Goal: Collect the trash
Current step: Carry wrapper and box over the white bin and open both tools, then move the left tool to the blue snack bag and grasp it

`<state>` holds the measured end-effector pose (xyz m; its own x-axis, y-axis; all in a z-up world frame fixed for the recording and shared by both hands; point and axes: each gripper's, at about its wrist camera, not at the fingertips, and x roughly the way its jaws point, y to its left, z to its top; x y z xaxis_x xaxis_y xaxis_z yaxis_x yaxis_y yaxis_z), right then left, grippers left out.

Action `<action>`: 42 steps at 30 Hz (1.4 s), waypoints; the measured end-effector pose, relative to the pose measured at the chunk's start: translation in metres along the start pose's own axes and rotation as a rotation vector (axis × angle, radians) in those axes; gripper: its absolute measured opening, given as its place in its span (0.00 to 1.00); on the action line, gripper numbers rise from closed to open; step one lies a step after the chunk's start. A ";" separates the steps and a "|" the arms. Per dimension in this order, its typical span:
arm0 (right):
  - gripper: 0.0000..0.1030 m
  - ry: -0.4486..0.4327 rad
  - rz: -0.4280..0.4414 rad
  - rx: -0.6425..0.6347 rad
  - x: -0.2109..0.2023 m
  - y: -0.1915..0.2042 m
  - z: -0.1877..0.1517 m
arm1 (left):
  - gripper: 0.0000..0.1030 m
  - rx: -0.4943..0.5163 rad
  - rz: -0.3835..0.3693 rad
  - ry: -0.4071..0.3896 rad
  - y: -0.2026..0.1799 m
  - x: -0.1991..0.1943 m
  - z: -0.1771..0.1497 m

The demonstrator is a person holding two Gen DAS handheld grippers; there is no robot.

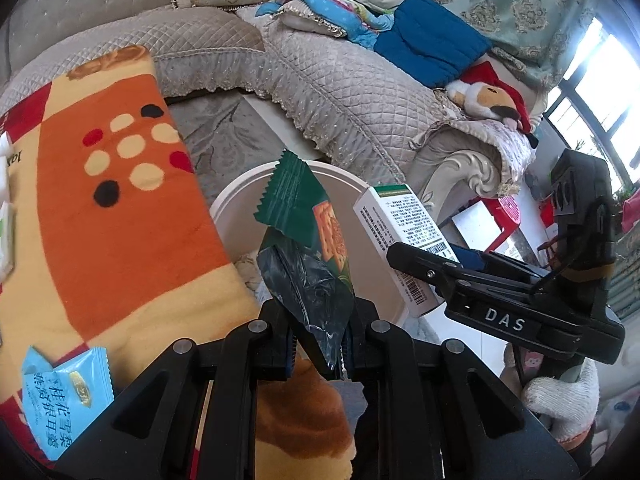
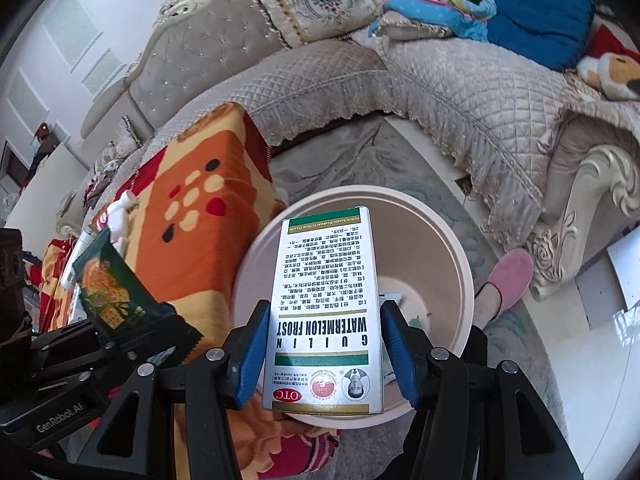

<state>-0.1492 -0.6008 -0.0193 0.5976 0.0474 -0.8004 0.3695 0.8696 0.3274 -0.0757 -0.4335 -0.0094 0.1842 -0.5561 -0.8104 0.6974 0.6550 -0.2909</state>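
Collecting trash at the sofa. Left tool (image 1: 320, 354) pinched shut on a green cracker wrapper (image 1: 306, 240), gripped by its crumpled lower end so the wrapper stands up toward 12 o'clock, directly over the open white bin (image 1: 224, 204). Right tool (image 2: 324, 354) closed on a white medicine box (image 2: 326, 312), blue pads flat against its two long sides, the box pointing away toward 12 o'clock and reaching across the bin's mouth. Both pieces held above the bin, judged ready for dropping: grips near the tail ends leave most of each item hanging over the opening. Seen from the left wrist, right tool entering from 3 o'clock, angled toward 10 o'clock, a white-gloved hand (image 1: 560, 400) below it at 4 o'clock. Seen from the right wrist, left tool at 8 o'clock, tilted up and inward toward the bin. Scraps visible at the bin's bottom. A light blue snack packet (image 1: 66, 396) at 8 o'clock on the orange patterned blanket (image 1: 120, 220), not yet collected. Pink slipper (image 2: 510, 280) at 3 o'clock beside the bin on the floor.
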 end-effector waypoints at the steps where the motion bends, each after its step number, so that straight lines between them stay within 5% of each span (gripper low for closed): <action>1: 0.52 0.007 -0.001 0.007 0.003 -0.002 0.000 | 0.19 -0.003 0.000 0.003 0.001 0.001 0.000; 6: 0.52 0.031 -0.005 0.041 0.016 -0.009 -0.001 | 0.47 -0.026 -0.029 0.000 0.002 0.001 0.001; 15: 0.62 0.061 -0.005 0.071 0.024 -0.012 -0.004 | 0.47 -0.044 -0.030 -0.010 0.006 -0.007 0.000; 42: 0.62 0.060 0.057 -0.075 0.010 0.075 -0.011 | 0.47 -0.065 0.059 0.001 0.050 -0.035 -0.060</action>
<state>-0.1232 -0.5295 -0.0087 0.5719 0.1248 -0.8108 0.2804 0.8991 0.3361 -0.0893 -0.3504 -0.0260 0.2226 -0.5152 -0.8277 0.6392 0.7181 -0.2751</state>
